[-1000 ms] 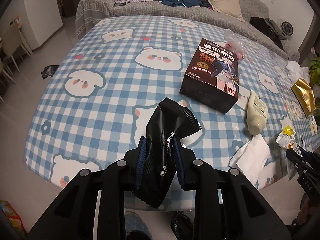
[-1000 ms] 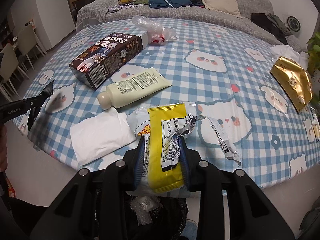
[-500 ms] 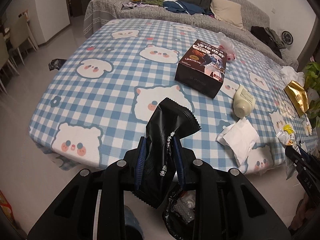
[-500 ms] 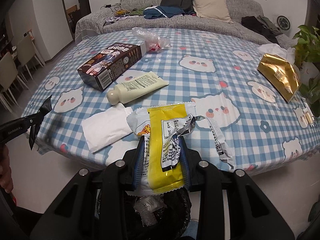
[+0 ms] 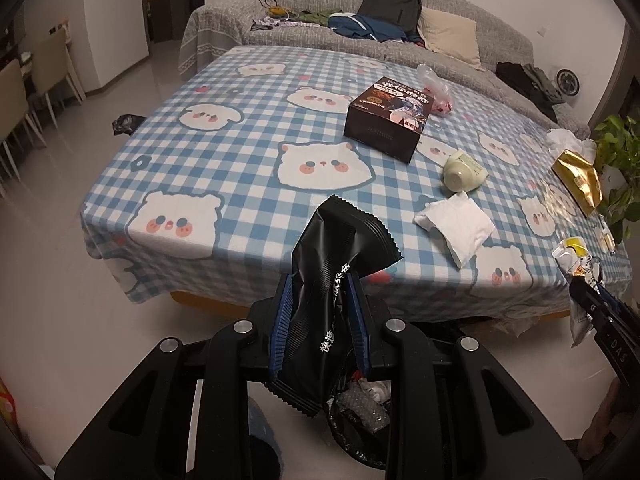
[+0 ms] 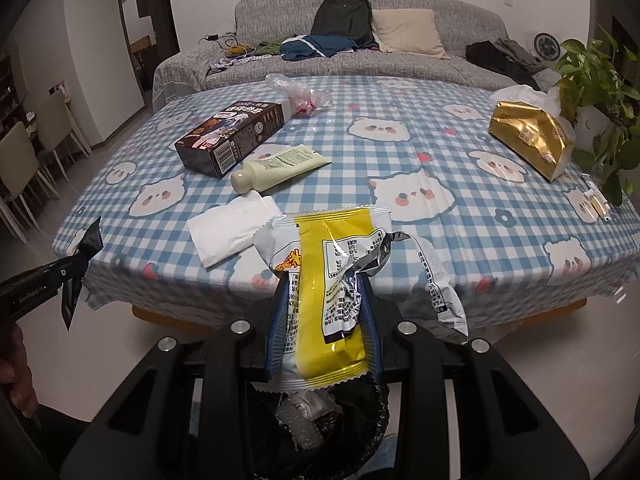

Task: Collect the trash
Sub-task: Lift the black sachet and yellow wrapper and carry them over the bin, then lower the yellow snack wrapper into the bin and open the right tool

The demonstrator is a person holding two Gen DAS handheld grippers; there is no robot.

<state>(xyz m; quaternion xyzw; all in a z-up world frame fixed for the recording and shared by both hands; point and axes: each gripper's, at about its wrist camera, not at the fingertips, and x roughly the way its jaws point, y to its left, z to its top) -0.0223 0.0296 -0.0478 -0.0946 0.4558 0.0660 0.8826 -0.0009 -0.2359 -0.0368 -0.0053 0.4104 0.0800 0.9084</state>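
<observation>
My left gripper (image 5: 318, 292) is shut on a black snack wrapper (image 5: 332, 276) and hangs off the table's near edge, above the black-lined trash bin (image 5: 360, 412) on the floor. Over the same trash bin (image 6: 320, 420), my right gripper (image 6: 324, 292) is shut on a yellow and white snack wrapper (image 6: 332, 280) with torn silver foil. On the blue checked tablecloth (image 6: 400, 160) lie a dark box (image 6: 232, 136), a cream tube (image 6: 280, 168), a white tissue (image 6: 232, 232), a gold bag (image 6: 528, 136) and a clear plastic bag (image 6: 296, 96).
A grey sofa (image 6: 360, 52) with a backpack and clothes runs behind the table. A potted plant (image 6: 596, 92) stands at the table's right end. Chairs (image 6: 36, 148) stand far left. A small black scrap (image 5: 126, 122) lies on the floor left of the table.
Both grippers have pulled back from over the table to past its near edge, each still holding its wrapper. The bin has come into view beneath them.
</observation>
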